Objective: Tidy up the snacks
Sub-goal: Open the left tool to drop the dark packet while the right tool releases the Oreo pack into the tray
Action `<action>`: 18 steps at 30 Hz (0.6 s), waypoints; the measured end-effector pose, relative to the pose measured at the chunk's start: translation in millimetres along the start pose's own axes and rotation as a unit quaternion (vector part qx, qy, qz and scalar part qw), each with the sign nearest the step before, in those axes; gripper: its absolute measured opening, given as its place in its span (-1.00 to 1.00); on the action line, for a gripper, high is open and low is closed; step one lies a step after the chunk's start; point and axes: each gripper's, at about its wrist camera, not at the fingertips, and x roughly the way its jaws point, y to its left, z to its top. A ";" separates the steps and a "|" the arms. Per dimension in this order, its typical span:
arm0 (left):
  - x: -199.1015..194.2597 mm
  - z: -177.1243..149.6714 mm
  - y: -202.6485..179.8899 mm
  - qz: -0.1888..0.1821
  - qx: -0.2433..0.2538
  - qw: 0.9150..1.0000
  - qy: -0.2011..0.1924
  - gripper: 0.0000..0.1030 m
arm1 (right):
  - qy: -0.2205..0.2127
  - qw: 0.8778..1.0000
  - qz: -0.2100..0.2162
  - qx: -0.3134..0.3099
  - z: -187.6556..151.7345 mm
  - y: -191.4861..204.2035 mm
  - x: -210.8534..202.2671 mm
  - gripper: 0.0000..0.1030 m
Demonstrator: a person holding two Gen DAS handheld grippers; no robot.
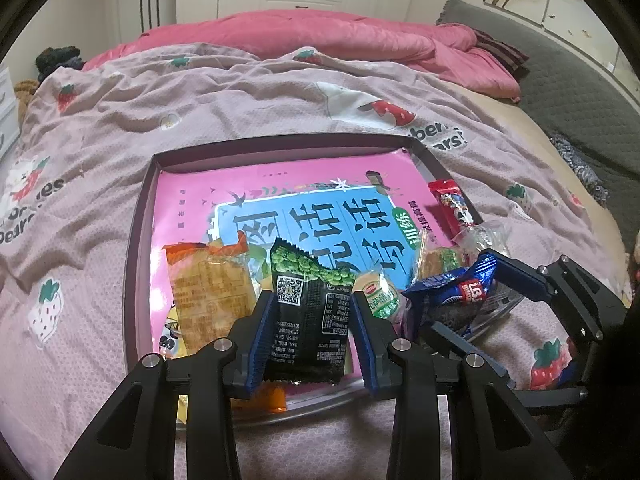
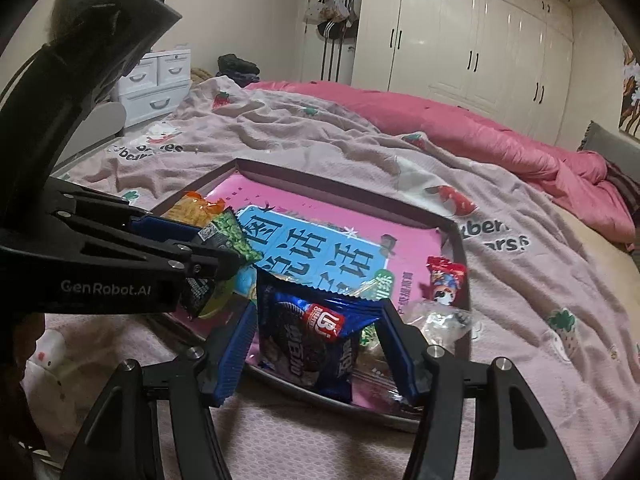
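A shallow dark-rimmed tray (image 1: pixel 280 142) lies on the bed with a pink book (image 1: pixel 280 208) in it. Snacks lie along its near side: an orange packet (image 1: pixel 212 288), a small green-and-white packet (image 1: pixel 380 292), a red packet (image 1: pixel 450 204) and a clear-wrapped one (image 1: pixel 484 236). My left gripper (image 1: pixel 312 300) is shut on a black-and-green pea packet (image 1: pixel 308 320), held above the tray's near edge. To its right, my right gripper (image 2: pixel 318 308) grips a blue cookie packet (image 2: pixel 304 340) by its sides, over the tray's near right corner. In the right wrist view the left gripper (image 2: pixel 216 244) and its pea packet (image 2: pixel 232 236) are at the left.
The tray rim (image 2: pixel 344 188) is surrounded by a pale pink strawberry-print cover (image 1: pixel 120 140). A bright pink quilt (image 1: pixel 320 36) is bunched at the far side, and a grey headboard (image 1: pixel 560 80) is at the right. White drawers (image 2: pixel 156 84) and wardrobes (image 2: pixel 460 40) stand beyond the bed.
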 end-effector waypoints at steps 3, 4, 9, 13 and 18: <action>-0.1 -0.3 0.0 0.000 -0.001 1.000 0.000 -0.24 | 0.004 1.000 -0.003 0.005 -1.1 -3.5 1.3 0.17; -0.1 -0.5 -0.4 0.000 -0.001 1.000 0.000 -0.24 | 0.004 1.000 -0.003 0.008 -1.2 -5.2 1.5 0.17; -0.8 -0.2 -0.5 -0.002 0.001 1.000 -0.001 -0.18 | 0.009 1.000 -0.007 0.016 -2.3 -9.5 5.6 0.17; -2.2 0.3 0.2 -0.003 0.000 1.000 -0.004 -0.05 | 0.017 1.000 -0.012 0.016 -3.8 -10.3 12.6 0.17; -3.2 1.0 0.4 -0.004 -0.001 1.000 -0.006 -0.02 | 0.016 1.000 -0.010 0.021 -4.7 -12.7 15.0 0.17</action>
